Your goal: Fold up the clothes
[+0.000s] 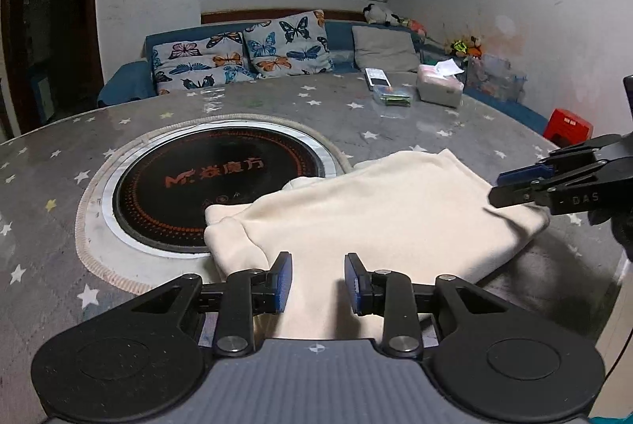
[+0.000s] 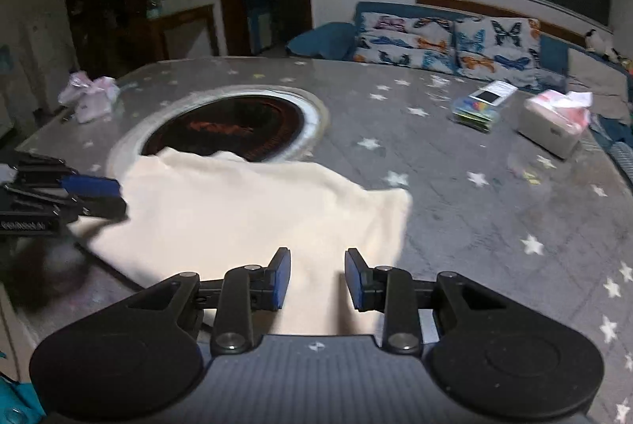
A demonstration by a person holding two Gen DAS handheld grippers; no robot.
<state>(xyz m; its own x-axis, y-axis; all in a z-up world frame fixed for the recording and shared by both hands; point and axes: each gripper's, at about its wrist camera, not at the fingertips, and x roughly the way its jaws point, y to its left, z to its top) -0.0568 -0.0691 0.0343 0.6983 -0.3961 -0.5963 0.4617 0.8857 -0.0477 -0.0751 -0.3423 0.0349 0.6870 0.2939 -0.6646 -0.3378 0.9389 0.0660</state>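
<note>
A cream garment [image 1: 372, 214] lies folded on the grey star-patterned table, its far edge over the black round hob [image 1: 217, 182]. My left gripper [image 1: 318, 281] is open and empty, just above the garment's near edge. My right gripper [image 2: 317, 279] is open and empty, above the garment [image 2: 245, 210] at its near right corner. In the left wrist view the right gripper [image 1: 498, 188] hovers by the cloth's right edge. In the right wrist view the left gripper [image 2: 107, 196] hovers by the cloth's left edge.
A tissue box [image 1: 440, 88], a white device [image 1: 378, 78] and a small packet [image 1: 393, 99] sit at the table's far side. A pink bag [image 2: 89, 97] lies at the far left. A sofa with butterfly cushions [image 1: 245, 54] stands behind. The table's front edge [image 1: 526, 267] is close.
</note>
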